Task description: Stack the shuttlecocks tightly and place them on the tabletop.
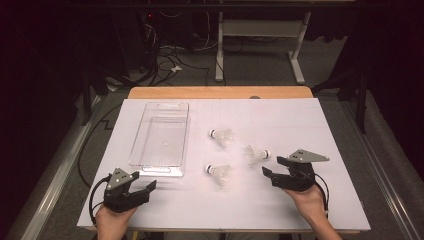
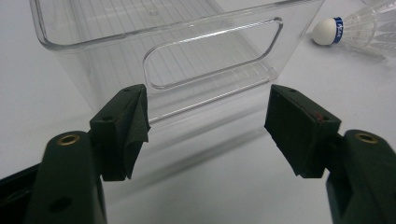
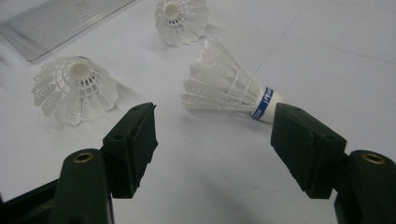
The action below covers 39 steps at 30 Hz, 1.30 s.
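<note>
Shuttlecock [image 3: 233,91] nearest the right gripper [image 1: 278,173] lies just ahead of its wide, empty jaws, cork toward us; left gripper [image 1: 145,187], also wide, we find facing the bin [image 2: 187,51].

the bin [image 2: 177,42] was clear glossy plastic with fine ribbing on the floor. shuttlecocks [image 3: 229,88] looked like white plastic mesh skirts with smooth matt tips. the table [image 1: 280,200] had a matt white sheet over wood. gripper [image 3: 215,140] pads were matt black, rubbery looking.
</note>
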Each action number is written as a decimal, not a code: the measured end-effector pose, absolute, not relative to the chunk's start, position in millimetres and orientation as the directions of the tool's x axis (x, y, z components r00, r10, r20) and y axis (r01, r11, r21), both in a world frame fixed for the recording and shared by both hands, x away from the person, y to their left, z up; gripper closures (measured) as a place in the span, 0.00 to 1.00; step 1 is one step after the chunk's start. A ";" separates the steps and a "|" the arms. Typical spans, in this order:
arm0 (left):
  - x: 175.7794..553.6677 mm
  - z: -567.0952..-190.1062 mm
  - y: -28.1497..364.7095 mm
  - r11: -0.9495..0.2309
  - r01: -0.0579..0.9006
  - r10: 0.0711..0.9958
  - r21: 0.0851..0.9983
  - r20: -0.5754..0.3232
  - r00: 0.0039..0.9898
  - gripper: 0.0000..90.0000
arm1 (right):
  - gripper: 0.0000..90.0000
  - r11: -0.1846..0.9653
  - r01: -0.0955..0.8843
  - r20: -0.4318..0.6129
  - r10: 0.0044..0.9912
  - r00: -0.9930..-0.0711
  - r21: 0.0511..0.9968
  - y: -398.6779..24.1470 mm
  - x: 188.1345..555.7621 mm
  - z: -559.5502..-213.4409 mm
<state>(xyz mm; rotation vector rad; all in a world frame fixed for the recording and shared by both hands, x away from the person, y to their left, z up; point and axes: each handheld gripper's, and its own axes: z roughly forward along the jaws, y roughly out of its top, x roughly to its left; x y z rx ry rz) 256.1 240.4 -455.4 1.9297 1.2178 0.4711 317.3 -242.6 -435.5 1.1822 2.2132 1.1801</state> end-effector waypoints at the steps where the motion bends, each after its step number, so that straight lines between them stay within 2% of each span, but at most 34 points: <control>1: 256.1 -455.5 240.4 -0.227 0.584 0.877 0.779 -0.097 0.470 0.35 | 0.35 0.298 0.507 0.065 0.811 -0.581 0.809 -241.2 318.0 -434.9; 15: 255.4 -455.4 240.3 -0.228 0.584 0.875 0.779 -0.099 0.474 0.35 | 0.40 0.301 0.551 0.087 0.817 -0.570 0.778 -229.2 329.1 -427.0; 30: 255.6 -455.6 240.2 -0.230 0.582 0.872 0.780 -0.101 0.480 0.34 | 0.44 0.346 0.567 0.059 0.815 -0.576 0.748 -212.3 345.9 -412.0; 39: 255.7 -455.7 240.1 -0.229 0.583 0.871 0.780 -0.103 0.480 0.34 | 0.49 0.373 0.608 0.063 0.817 -0.573 0.701 -205.4 359.4 -405.6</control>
